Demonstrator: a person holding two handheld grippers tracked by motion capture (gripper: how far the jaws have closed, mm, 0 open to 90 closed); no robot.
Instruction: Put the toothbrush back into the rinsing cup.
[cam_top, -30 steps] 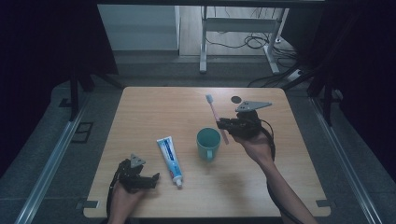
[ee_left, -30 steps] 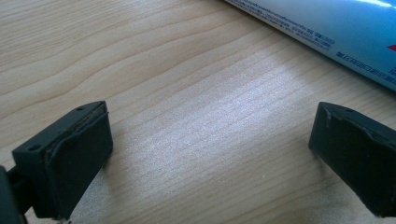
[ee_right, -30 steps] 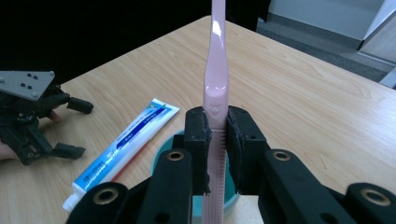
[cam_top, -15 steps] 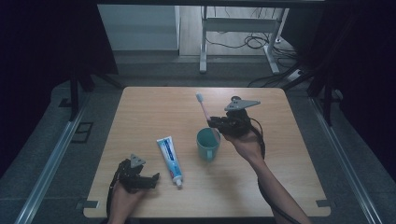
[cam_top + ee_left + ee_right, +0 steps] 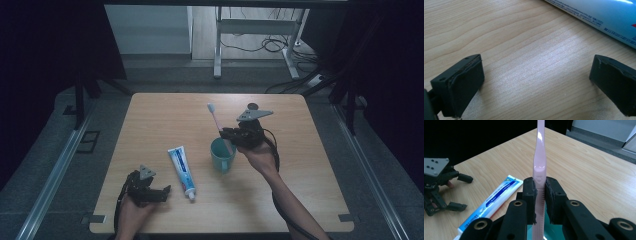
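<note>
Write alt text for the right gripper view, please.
A hand-held gripper clamps a pink toothbrush upright above a teal cup. Behind, a toothpaste tube lies on the wooden table.

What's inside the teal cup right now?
The lower end of the pink toothbrush dips into the teal cup, clamped by the right gripper. The gripper view shows only teal interior around the handle; the cup's bottom is hidden by the jaws.

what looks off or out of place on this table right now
Nothing stands out. The pink plastic toothbrush is clamped in the right gripper above the teal cup, the blue-and-white toothpaste tube lies flat and capped, and the left gripper rests open beside it.
</note>
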